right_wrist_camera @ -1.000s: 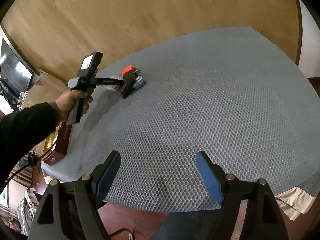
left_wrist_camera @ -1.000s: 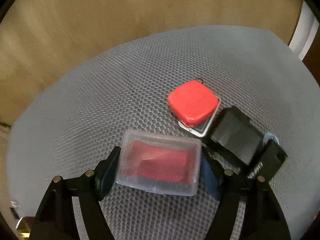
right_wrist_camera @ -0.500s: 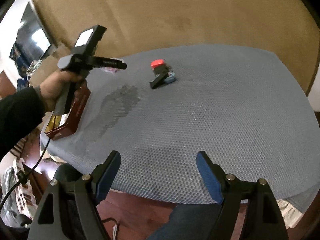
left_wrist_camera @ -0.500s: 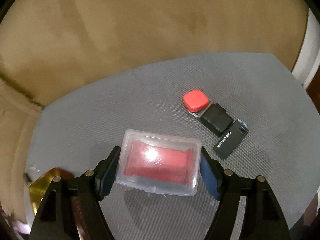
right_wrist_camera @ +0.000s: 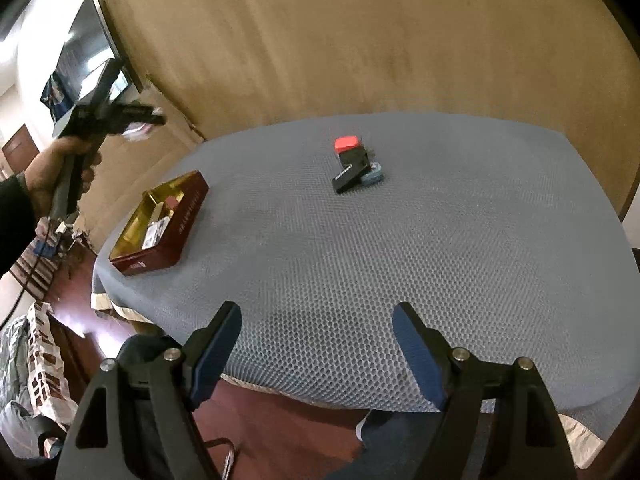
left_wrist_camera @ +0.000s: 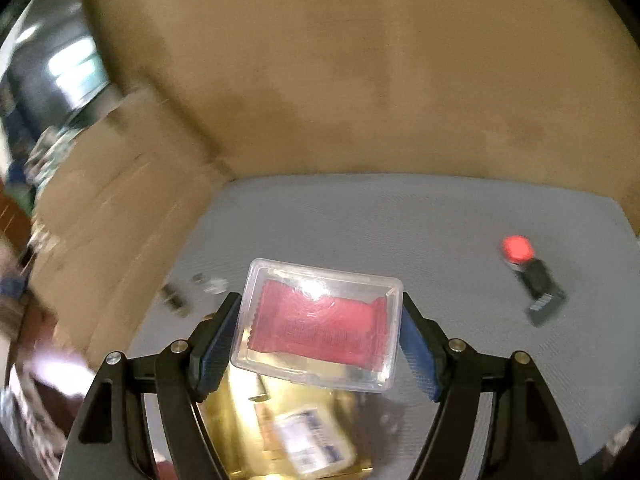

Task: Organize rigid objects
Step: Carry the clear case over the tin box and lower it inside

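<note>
Clear plastic forms the small case [left_wrist_camera: 318,326] that is clamped between the blue pads [left_wrist_camera: 216,344] of the left gripper [left_wrist_camera: 316,340], with a red sachet [left_wrist_camera: 320,330] seen through its lid. A second ago the case was held low over the grey honeycomb mat [right_wrist_camera: 400,260], right beside the red square object [left_wrist_camera: 517,249] and the black blocks [left_wrist_camera: 538,280]. Those things are now seen far off to the right in the left wrist view, small and blurred. Directly below the case a gold-lined tin [left_wrist_camera: 256,432] has come into view, with a white-labelled item [left_wrist_camera: 312,436] lying inside it. The case is held above the tin and is not touching it.

From the right wrist view the left gripper [right_wrist_camera: 138,120] is seen raised high at the left, gripped by a hand [right_wrist_camera: 52,176] with a dark sleeve. Earlier it was down at the mat by the red object; it has since been lifted and carried leftward, above and beyond the dark red tin [right_wrist_camera: 160,224] at the mat's left edge. The red object [right_wrist_camera: 347,144], the black blocks [right_wrist_camera: 350,168] and a blue-grey round piece [right_wrist_camera: 372,174] have stayed together on the mat.

The right gripper [right_wrist_camera: 316,356] is held with its jaws wide apart and nothing between them, above the near edge of the mat, much as before.
</note>
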Motion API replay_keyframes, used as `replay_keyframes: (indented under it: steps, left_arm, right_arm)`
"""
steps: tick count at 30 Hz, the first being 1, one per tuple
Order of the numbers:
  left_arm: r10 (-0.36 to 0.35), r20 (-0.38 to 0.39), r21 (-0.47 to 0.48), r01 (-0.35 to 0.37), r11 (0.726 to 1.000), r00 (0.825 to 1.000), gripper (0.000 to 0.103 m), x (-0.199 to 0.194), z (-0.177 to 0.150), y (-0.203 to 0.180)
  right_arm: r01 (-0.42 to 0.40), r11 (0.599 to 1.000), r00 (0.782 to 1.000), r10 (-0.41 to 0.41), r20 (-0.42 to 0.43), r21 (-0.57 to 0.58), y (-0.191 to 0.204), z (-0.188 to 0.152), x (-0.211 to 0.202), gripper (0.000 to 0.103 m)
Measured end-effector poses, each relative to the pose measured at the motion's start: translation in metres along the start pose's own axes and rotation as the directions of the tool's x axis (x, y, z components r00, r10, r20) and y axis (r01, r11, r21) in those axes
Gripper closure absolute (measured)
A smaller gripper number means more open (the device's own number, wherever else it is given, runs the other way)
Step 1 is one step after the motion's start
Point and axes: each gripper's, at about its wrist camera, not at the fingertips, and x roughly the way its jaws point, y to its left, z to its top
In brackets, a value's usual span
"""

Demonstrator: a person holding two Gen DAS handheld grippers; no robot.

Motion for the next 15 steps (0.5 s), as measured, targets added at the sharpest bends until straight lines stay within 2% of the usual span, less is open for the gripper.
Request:
replay_keyframes:
  steps: [5,15]
  left_arm:
    - [0.062,-0.039,-0.072,-0.064,0.995,0.997,0.032,0.015,-0.018,0.040]
    - [0.114,-0.104,-0.177,-0.131,0.976,0.988,0.032,0.052,-0.043,0.067]
  right_arm:
    - [0.008,1.000,1.000,-0.008,0.019,-0.002,0.003,0.001,0.001,0.023]
    - [0.056,0.998,0.998,-0.056,0.016,-0.039,0.011,0.000,0.010,0.023]
